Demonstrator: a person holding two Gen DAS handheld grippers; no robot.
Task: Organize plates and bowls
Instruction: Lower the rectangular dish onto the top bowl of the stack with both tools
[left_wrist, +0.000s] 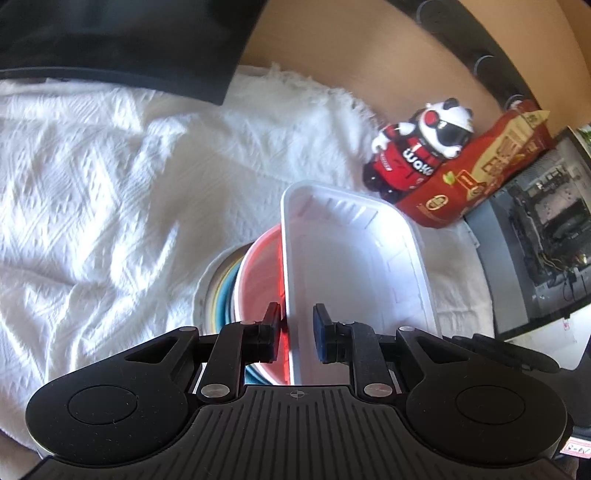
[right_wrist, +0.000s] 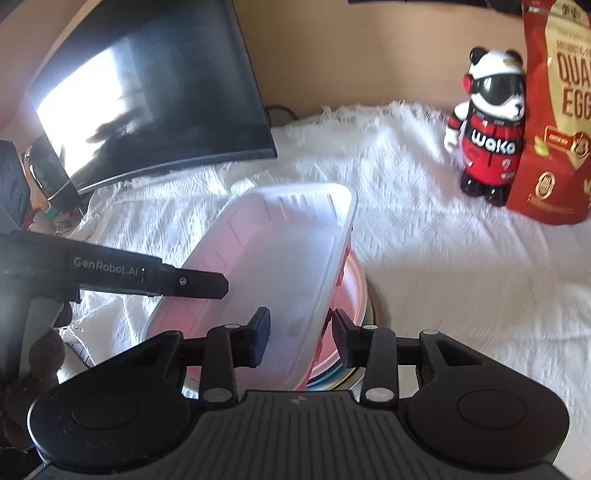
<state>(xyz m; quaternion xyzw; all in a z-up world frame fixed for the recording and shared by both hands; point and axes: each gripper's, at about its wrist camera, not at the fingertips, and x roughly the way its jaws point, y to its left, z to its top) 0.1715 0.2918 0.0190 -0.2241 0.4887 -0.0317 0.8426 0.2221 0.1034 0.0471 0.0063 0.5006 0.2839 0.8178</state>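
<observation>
Tray: rectangular white ribbed foam tray (left_wrist: 354, 258), tilted over round stacked plates (left_wrist: 255, 273).
Cloth: white woven textured cloth (left_wrist: 110, 177).
Left gripper (left_wrist: 295, 330): fingers narrowly parted, clamping tray's rim.
Right gripper (right_wrist: 300, 338): fingers pinching tray's opposite rim.

home desk, monitor (right_wrist: 147, 92), panda figurine (right_wrist: 487, 129)

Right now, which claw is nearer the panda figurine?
Right. The right claw grips the white tray's rim on the panda figurine's side; the left claw grips the opposite rim, farther away.
</observation>
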